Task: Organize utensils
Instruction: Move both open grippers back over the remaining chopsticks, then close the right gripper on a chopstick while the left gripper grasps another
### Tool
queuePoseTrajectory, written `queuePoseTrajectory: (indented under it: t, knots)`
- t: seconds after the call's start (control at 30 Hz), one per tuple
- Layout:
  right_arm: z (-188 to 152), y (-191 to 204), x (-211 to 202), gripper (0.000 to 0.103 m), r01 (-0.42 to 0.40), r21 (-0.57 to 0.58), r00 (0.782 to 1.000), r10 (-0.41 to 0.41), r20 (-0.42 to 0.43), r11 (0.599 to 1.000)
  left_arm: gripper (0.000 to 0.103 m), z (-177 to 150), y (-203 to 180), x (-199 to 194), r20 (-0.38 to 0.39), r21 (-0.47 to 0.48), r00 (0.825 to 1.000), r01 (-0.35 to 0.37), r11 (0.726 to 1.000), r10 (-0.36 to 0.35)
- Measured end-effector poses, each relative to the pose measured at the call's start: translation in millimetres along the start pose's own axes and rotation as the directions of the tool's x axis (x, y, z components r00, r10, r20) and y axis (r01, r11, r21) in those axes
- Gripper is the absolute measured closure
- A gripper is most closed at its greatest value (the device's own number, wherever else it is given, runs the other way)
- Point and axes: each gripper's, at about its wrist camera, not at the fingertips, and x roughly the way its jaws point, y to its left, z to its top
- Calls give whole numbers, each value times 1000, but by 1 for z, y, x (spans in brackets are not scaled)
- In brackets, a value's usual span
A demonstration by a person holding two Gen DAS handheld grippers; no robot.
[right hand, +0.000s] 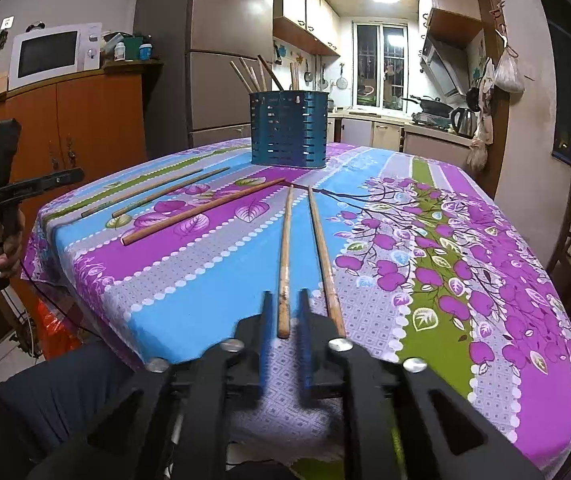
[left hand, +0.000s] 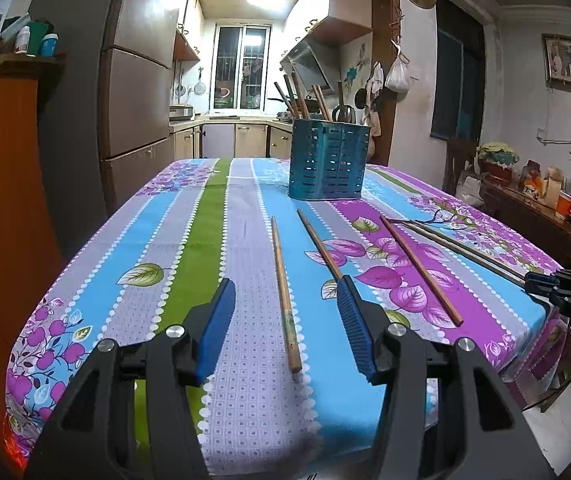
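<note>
The desk (left hand: 213, 216) is covered with a glossy cloth striped in blue, grey, green and purple, printed with leaves and blossoms. A teal slotted utensil holder (left hand: 327, 160), rounded and perforated, is set near the far edge, with wooden sticks standing in it. Five slim, round wooden chopsticks are laid loose on the cloth toward the near edge. The left tongs (left hand: 287, 322), black with ribbed blue pads, are spread wide above one pale chopstick (left hand: 284, 296), nothing gripped. The right tongs (right hand: 285, 320) are narrowed around the end of another chopstick (right hand: 285, 256); contact cannot be told.
</note>
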Motion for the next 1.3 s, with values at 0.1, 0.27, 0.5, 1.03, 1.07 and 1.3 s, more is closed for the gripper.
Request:
queuePoseTrajectory:
  t: [0.1,0.27,0.5,1.03,1.07,1.3]
  knots:
    - [0,0,2,79,0,0,1000,0,-9,1000,52,-1,-1,-1,-1,-1,1000,4,1000,-4]
    - [-2,0,2,80,4,-6,1000,-4,-9,1000,52,-2,-1,-1,-3,0,1000,1,1000,-1]
    - [-5,4,1,89,0,-7,1000,0,8,1000,52,-21,-1,5,-47,24,999,-13,1000,14]
    - [-7,10,2,90,19,8,1000,-20,23,1000,93,-42,-9,22,-12,80,999,-36,996,37]
    - [-8,9,3,90,18,8,1000,-18,25,1000,93,-43,-8,21,-6,76,999,-32,997,33]
    - [-10,8,0,90,16,1,1000,-16,23,1000,92,-47,-9,19,26,64,999,-44,997,43]
